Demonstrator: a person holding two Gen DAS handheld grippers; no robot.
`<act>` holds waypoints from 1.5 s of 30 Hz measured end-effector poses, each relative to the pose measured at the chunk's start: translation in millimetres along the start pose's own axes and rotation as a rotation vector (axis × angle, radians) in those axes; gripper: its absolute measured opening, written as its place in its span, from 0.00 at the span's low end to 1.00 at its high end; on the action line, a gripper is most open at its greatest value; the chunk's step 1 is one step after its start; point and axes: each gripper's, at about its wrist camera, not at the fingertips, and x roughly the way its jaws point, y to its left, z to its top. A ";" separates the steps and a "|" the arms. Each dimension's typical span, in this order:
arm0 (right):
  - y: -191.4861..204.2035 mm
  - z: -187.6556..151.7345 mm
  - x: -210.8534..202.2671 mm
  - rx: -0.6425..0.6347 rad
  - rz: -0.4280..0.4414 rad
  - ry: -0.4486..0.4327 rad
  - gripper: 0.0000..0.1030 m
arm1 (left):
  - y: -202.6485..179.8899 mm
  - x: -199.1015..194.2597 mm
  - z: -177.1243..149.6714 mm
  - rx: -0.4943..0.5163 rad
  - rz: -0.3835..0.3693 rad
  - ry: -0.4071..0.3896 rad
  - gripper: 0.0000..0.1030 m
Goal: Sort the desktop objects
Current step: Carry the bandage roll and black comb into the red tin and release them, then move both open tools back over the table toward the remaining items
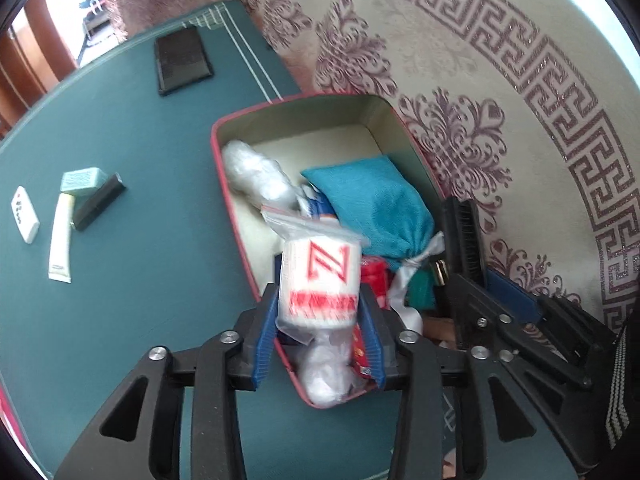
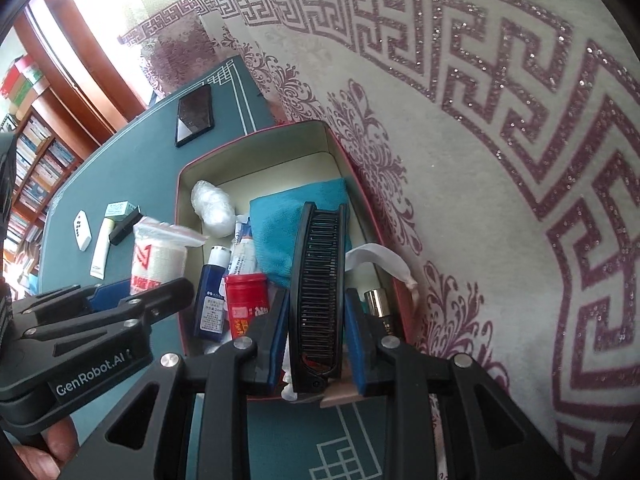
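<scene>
A red-rimmed tin box (image 1: 224,168) (image 2: 182,184) sits on the green table mat and holds a teal pouch (image 1: 372,204), white plastic wads, a blue bottle (image 2: 214,292) and a red tub (image 2: 246,300). My left gripper (image 1: 318,300) hovers over the box's near corner. A clear bag with a white, red-printed roll (image 1: 320,280) (image 2: 158,256) sits between its blue pads, blurred and with slim gaps at both sides, so the jaws stand open. My right gripper (image 2: 318,308) is shut on a black folding comb (image 2: 318,280) (image 1: 464,228) above the box's right side.
On the mat left of the box lie a white remote-like piece (image 1: 25,220), a white tube (image 1: 61,240), a mint box (image 1: 82,179) and a black bar (image 1: 100,208). A black phone (image 1: 182,60) lies farther back. A patterned curtain (image 2: 520,160) hangs right of the table.
</scene>
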 end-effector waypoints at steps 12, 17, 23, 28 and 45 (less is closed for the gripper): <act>4.9 1.9 7.4 0.044 -0.001 0.006 0.68 | 40.4 3.2 -9.8 -0.136 0.026 0.048 0.62; 20.2 3.4 10.1 0.024 0.001 0.002 0.71 | 62.3 -1.9 -17.3 -0.182 0.034 0.045 0.62; 38.7 4.4 13.0 0.004 0.009 -0.002 0.73 | 93.5 -9.6 -29.3 -0.247 0.043 0.041 0.62; 61.1 4.7 14.8 -0.027 0.023 -0.004 0.75 | 123.5 -15.7 -39.8 -0.310 0.060 0.039 0.62; 150.1 -3.9 27.4 -0.149 0.071 0.014 0.76 | 226.5 -29.8 -79.0 -0.490 0.114 0.049 0.62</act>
